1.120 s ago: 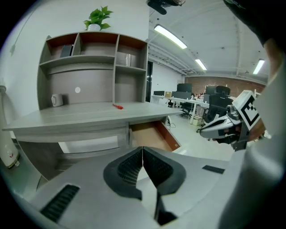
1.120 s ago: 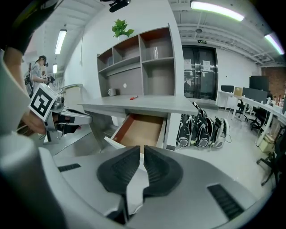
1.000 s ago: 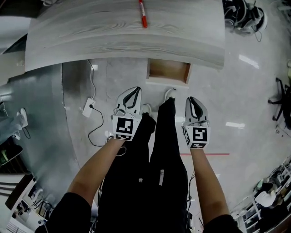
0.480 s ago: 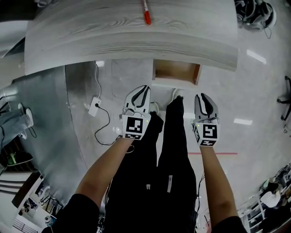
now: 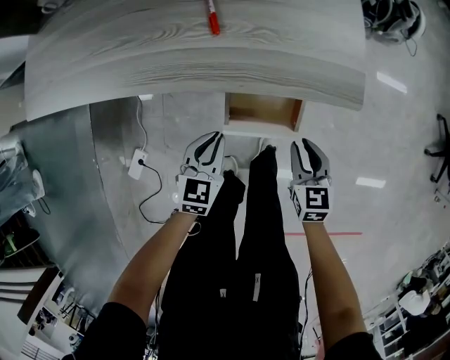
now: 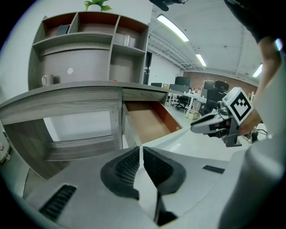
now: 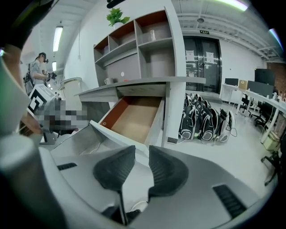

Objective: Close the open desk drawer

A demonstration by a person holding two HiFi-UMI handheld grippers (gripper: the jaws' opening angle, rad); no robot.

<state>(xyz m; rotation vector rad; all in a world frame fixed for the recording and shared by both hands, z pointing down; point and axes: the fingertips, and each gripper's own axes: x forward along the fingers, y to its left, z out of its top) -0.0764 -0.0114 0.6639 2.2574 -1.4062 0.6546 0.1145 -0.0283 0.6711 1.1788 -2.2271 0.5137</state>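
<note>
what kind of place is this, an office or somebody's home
Most likely an open-plan office or lab. A curved wood-grain desk has an open drawer, rows of workstations with monitors and office chairs stand further back, and long strip lights run along the ceiling.

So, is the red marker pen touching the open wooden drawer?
Apart: head view shows the red marker pen on the grey desktop, well back from the open wooden drawer.

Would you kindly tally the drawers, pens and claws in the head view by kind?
drawer: 1
pen: 1
claws: 2, left claw and right claw, its jaws just opening with nothing between
Total: 4
</note>
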